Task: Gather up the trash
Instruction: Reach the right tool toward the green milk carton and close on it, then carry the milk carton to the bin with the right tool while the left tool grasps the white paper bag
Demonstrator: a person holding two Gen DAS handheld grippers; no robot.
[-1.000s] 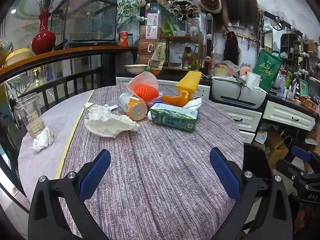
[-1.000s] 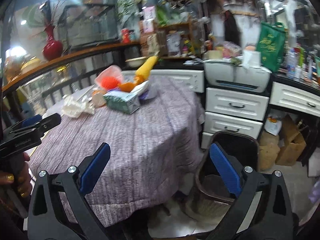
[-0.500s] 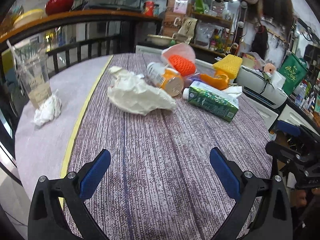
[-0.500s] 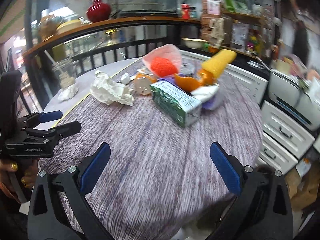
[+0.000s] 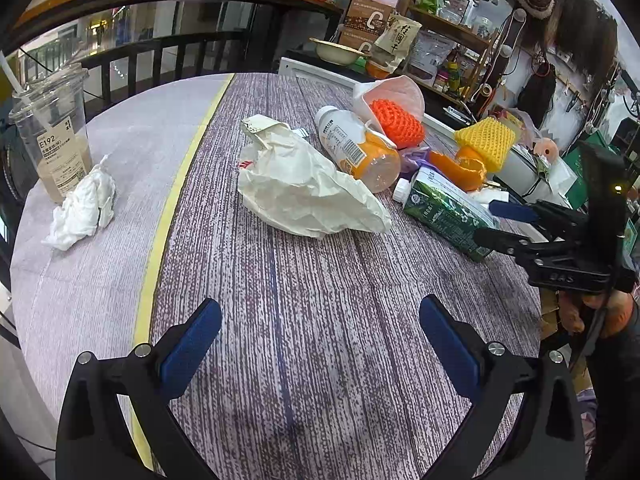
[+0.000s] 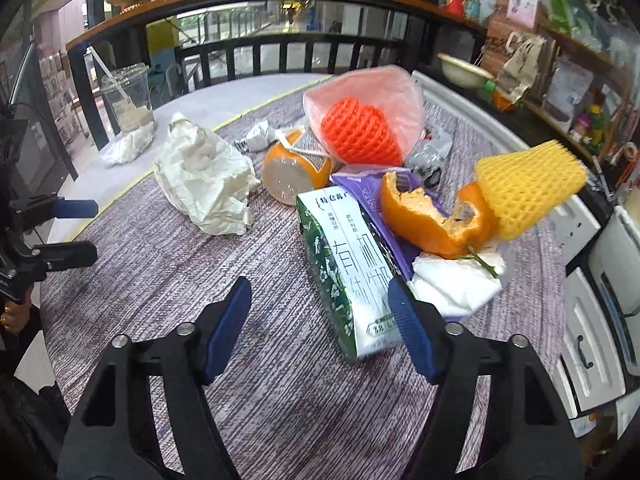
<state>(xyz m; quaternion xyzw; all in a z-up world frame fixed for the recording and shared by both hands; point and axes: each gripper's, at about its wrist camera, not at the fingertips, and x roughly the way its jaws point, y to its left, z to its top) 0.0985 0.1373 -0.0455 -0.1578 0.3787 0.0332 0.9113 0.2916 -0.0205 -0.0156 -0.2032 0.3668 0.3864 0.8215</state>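
Both wide open, gripping nothing: right gripper [image 6: 318, 320] hovering by green milk carton [image 6: 348, 264] at 1 o'clock, left gripper [image 5: 320, 344] over table [image 5: 320, 280].

We have swung our right gripper [image 6: 320, 312] from the bin side up to the milk carton [image 6: 352, 264], its blue pads narrowed, while our left gripper [image 5: 320, 344] has advanced over the table.

A woven, matt cloth [image 5: 320, 300] is seen over the table. The paper bag [image 5: 308, 192] is crumpled and dull; the carton [image 6: 352, 272] is glossy printed card. Clear plastic forms the cup [image 5: 52, 128] (labelled), and foam netting [image 6: 528, 188] looks soft and meshed.
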